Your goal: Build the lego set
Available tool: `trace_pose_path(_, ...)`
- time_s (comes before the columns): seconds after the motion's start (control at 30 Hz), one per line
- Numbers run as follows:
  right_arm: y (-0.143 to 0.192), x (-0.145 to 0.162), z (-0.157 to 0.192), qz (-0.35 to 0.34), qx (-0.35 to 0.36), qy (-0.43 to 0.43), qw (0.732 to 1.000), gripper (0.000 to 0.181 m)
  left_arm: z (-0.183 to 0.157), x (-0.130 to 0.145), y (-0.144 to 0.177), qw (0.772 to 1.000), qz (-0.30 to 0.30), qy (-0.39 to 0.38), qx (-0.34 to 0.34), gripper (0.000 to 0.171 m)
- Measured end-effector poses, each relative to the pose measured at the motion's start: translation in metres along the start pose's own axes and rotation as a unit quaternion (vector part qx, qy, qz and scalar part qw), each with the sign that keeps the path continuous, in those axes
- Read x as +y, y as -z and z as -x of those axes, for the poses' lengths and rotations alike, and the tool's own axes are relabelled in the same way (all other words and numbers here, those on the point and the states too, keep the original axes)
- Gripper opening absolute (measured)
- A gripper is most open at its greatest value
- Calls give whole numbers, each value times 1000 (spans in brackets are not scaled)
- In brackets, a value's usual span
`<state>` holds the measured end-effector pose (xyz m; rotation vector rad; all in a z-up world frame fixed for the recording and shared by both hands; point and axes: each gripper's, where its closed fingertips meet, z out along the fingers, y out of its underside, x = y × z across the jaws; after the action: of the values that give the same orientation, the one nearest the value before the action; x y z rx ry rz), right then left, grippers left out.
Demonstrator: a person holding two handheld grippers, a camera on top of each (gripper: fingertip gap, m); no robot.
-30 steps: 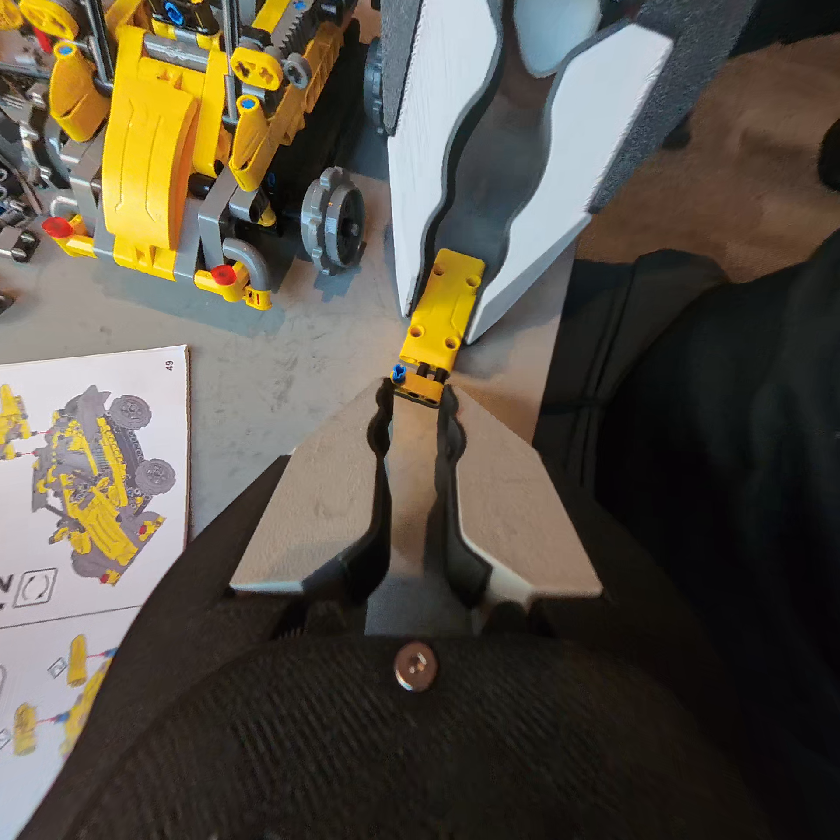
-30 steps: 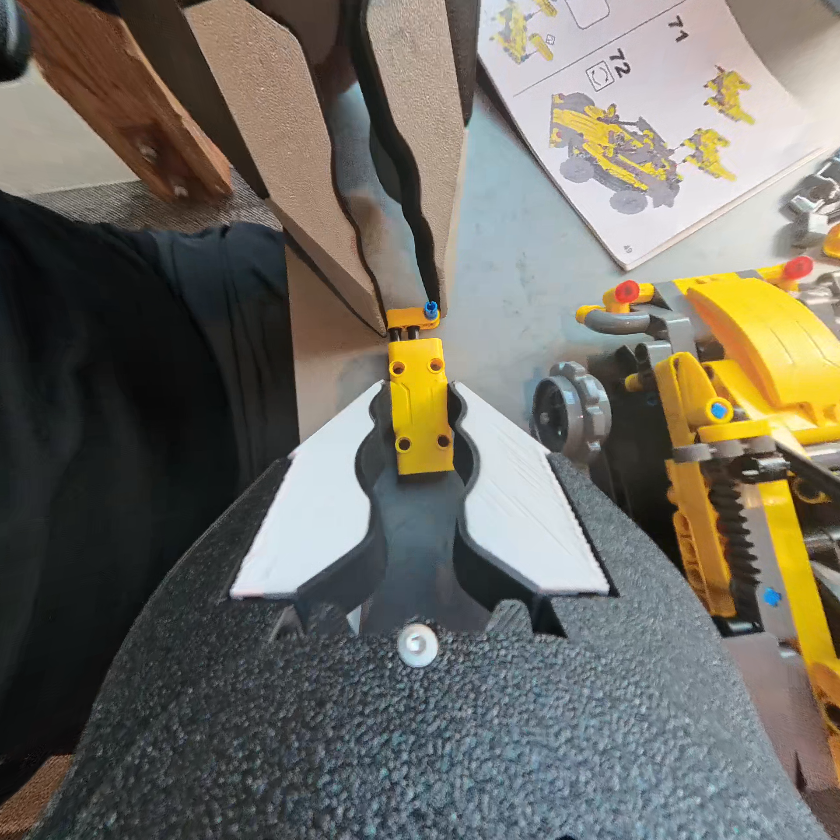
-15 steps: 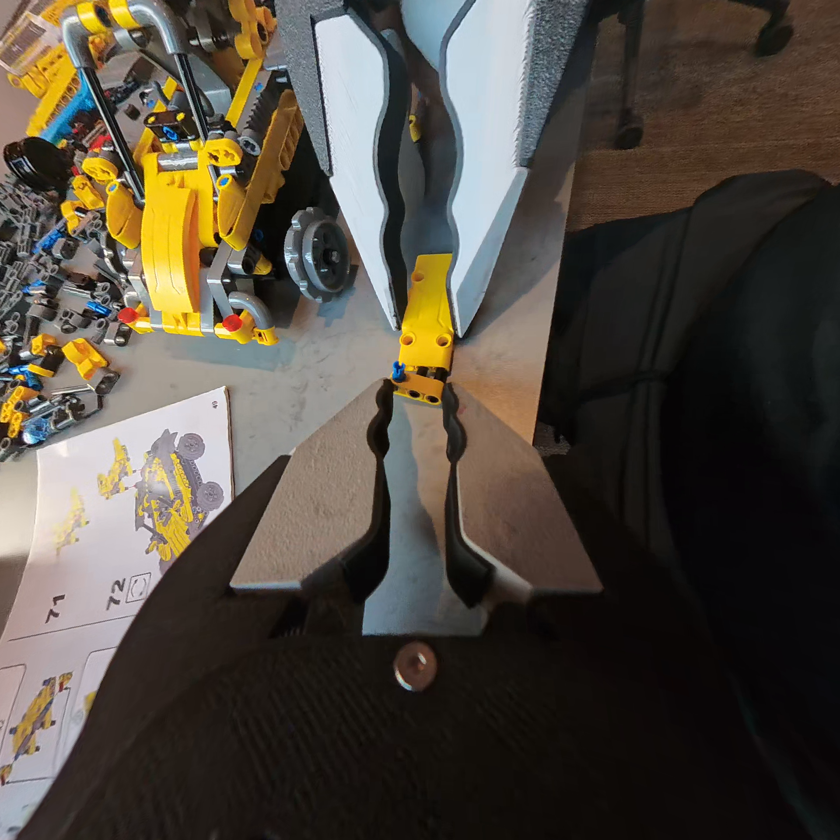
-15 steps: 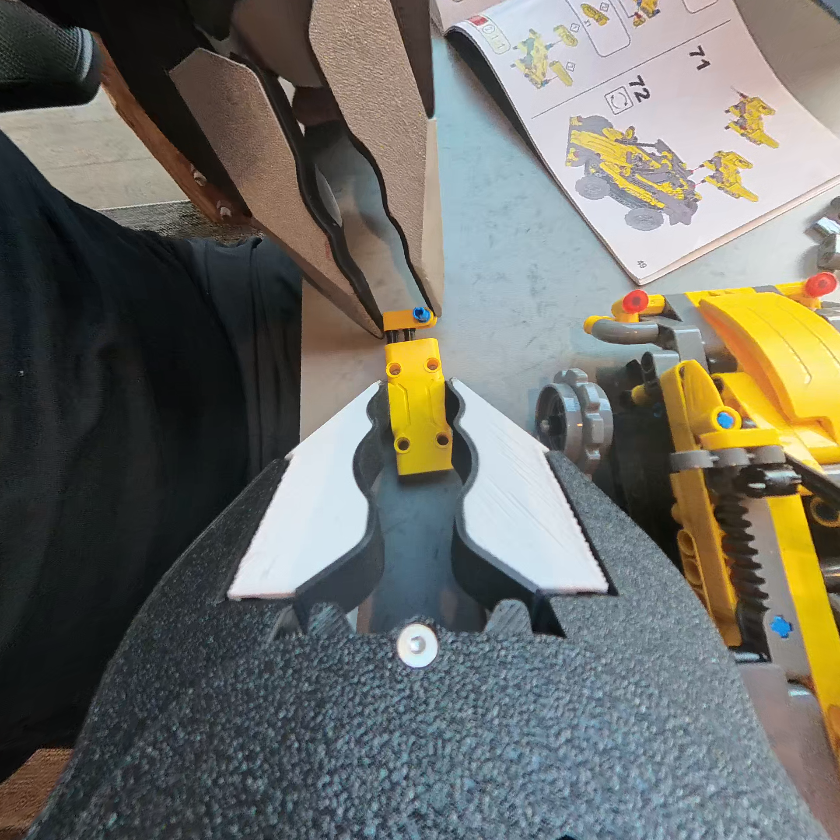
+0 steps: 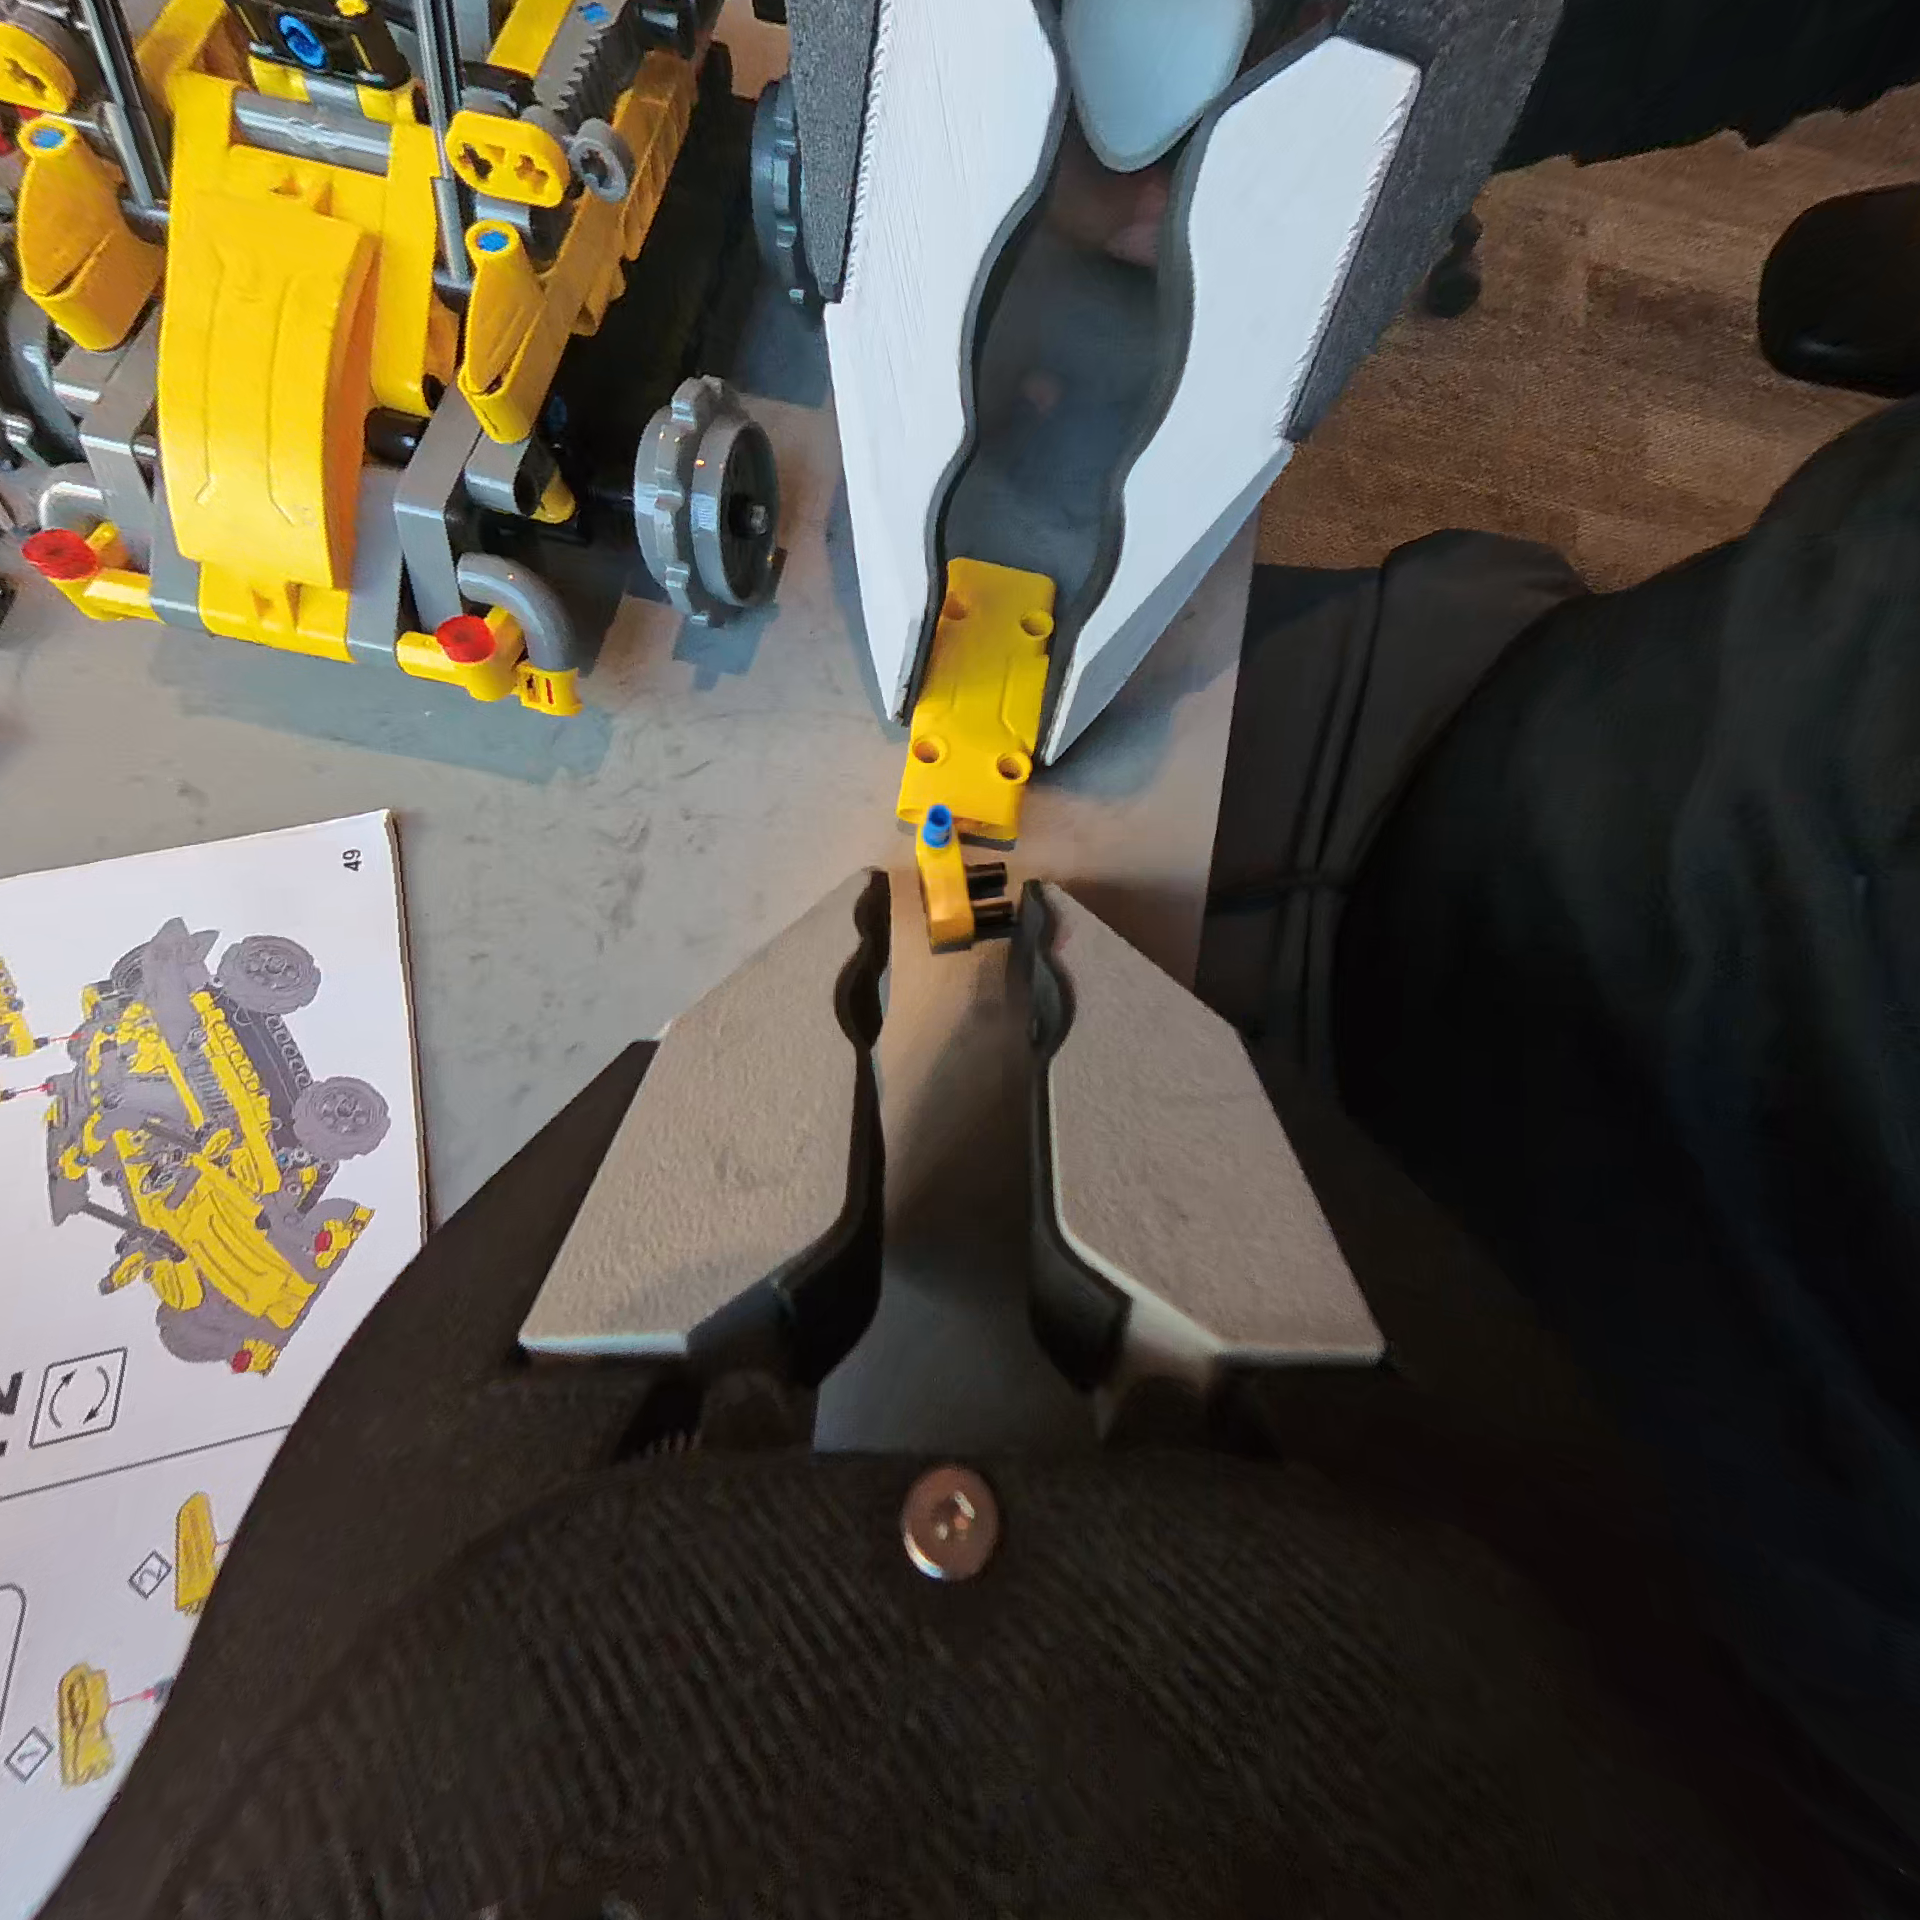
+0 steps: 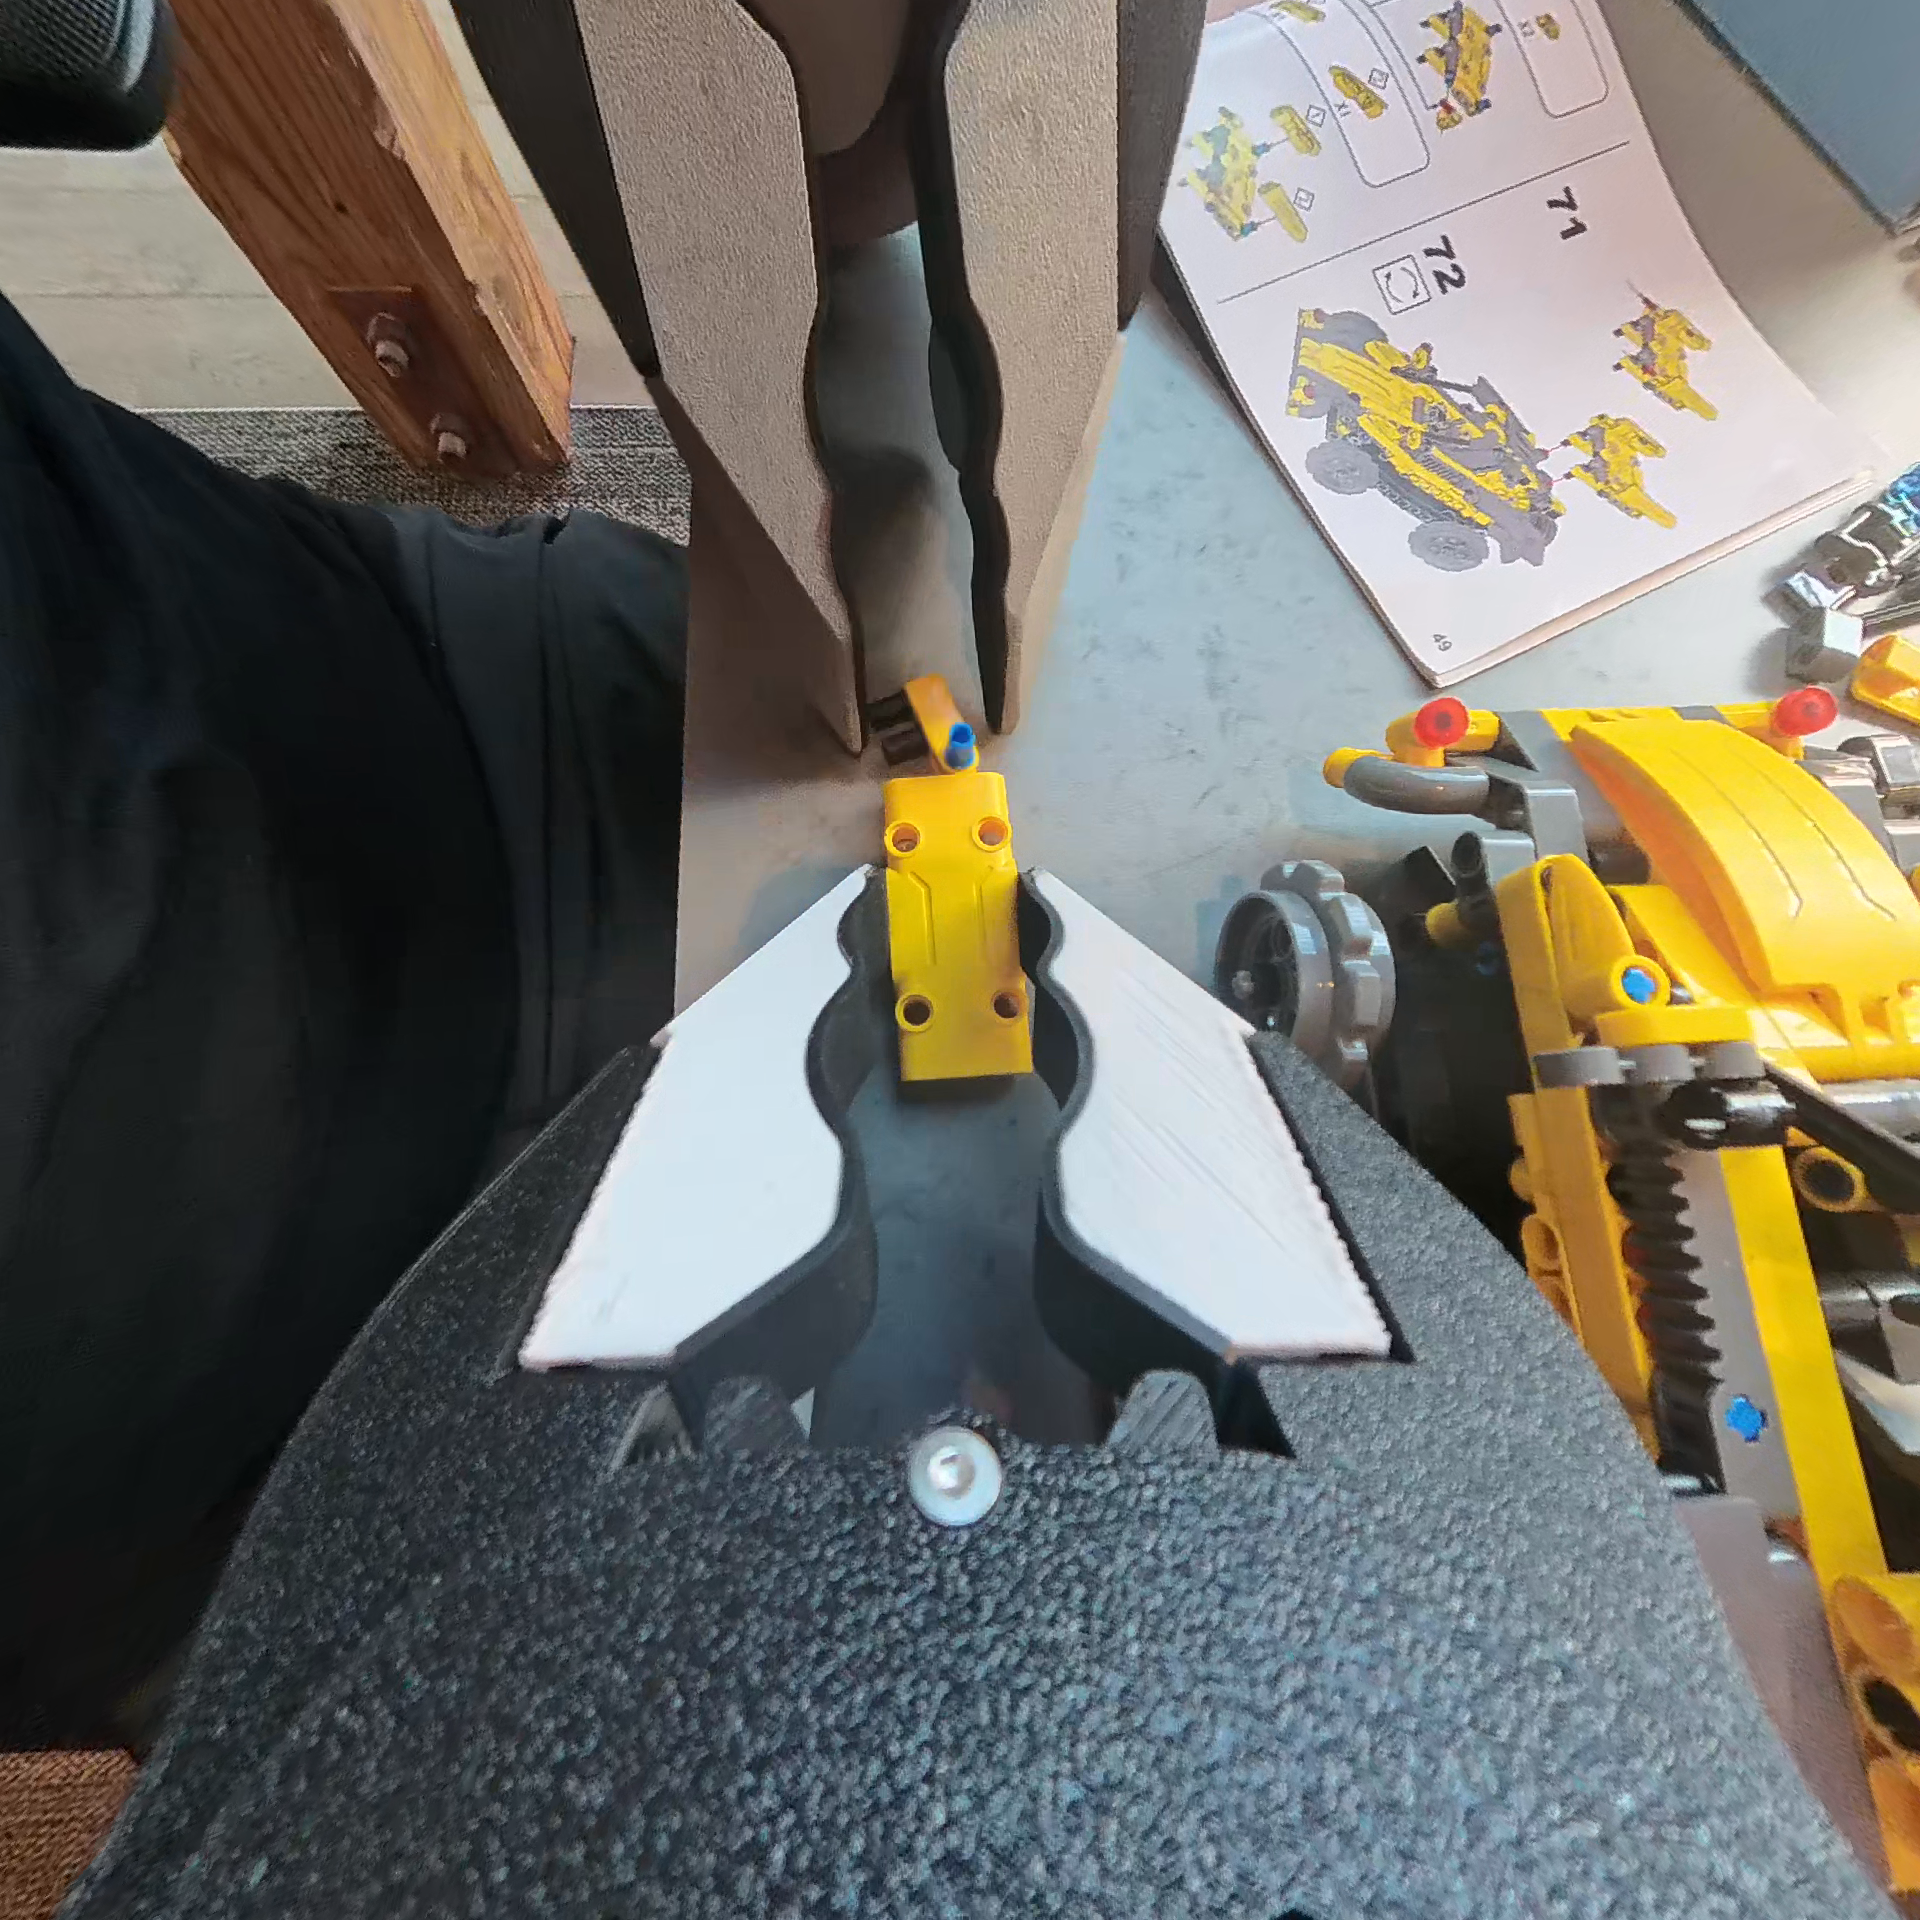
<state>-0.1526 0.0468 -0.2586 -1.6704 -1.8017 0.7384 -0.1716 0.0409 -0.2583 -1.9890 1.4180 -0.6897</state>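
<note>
My right gripper (image 6: 951, 878) is shut on a yellow panel piece (image 6: 956, 956) with four holes, held by its sides just above the grey table (image 6: 1174, 644). My left gripper (image 5: 956, 888) faces it tip to tip, its jaws a little apart. A small yellow connector (image 5: 951, 894) with a blue pin and two black pins sits loose between its tips. It is turned sideways: the black pins reach the right finger and a slim gap shows at the left one. The connector (image 6: 930, 722) is apart from the panel (image 5: 977, 696).
A large yellow and grey model vehicle (image 5: 312, 364) with a toothed grey wheel (image 5: 717, 509) stands close left of the grippers. An open instruction booklet (image 5: 208, 1091) lies on the table. The table edge and a person's dark clothing (image 5: 1610, 1039) are on the right. Loose parts (image 6: 1849, 582) lie beyond the booklet. Both grippers' tips are close together, under 4 cm apart.
The small connector was plugged into the panel's end; now it is off it and turned sideways. My left jaws stand slightly wider. The right gripper still holds the panel.
</note>
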Motion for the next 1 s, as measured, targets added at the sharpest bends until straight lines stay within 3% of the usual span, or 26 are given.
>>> trace_pose_path(0.07, 0, 0, 0, -1, 1, 3, 1000, 24, 1, 1, 1, 1000, 2, 1, -3, 29)
trace_pose_path(0.4, 8, 5, -3, 1, 33, 27, 999, 25, -13, 1, 3, 998, -7, 54, -4, 35)
trace_pose_path(0.67, 23, 20, -1, 8, 40, 6, 999, 25, -35, 2, 3, 998, -22, 63, -5, 31)
trace_pose_path(0.8, 33, 25, -2, 13, 63, 8, 998, 27, -23, 3, 13, 998, -19, 41, -38, 26)
trace_pose_path(0.9, 41, 24, -1, 4, 76, -6, 997, 30, -2, -1, 23, 997, -25, 38, -55, 35)
trace_pose_path(1.0, 50, 19, 0, -20, 95, -24, 995, 30, 8, 1, 17, 999, -8, 31, -25, 38)
